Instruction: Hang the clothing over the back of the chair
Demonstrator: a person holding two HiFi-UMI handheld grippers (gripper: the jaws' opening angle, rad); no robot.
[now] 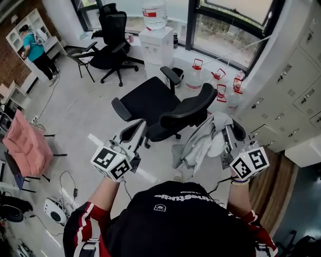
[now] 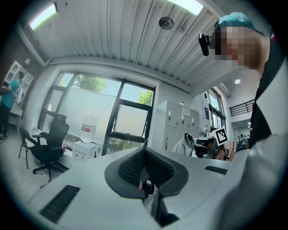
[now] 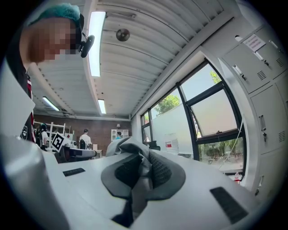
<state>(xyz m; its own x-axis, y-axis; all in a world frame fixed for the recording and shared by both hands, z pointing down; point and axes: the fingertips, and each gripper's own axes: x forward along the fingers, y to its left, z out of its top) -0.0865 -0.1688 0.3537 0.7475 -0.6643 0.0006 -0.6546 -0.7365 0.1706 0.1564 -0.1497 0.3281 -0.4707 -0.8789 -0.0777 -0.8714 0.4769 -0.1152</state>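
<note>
One grey garment (image 1: 203,143) hangs bunched from the right hand-held gripper (image 1: 227,126), jaws pinched narrow on a fold of it. Fabric droops just beside the backrest of the black office chair (image 1: 188,111), not over it yet. Left hand-held gripper (image 1: 139,124): jaws together, nothing btw them, near the chair's armrest.

White lettering on the black shirt (image 1: 175,199) is upside down, not legible. Red label on water bottle (image 1: 154,13) and locker notice (image 3: 254,42): too small to read.
</note>
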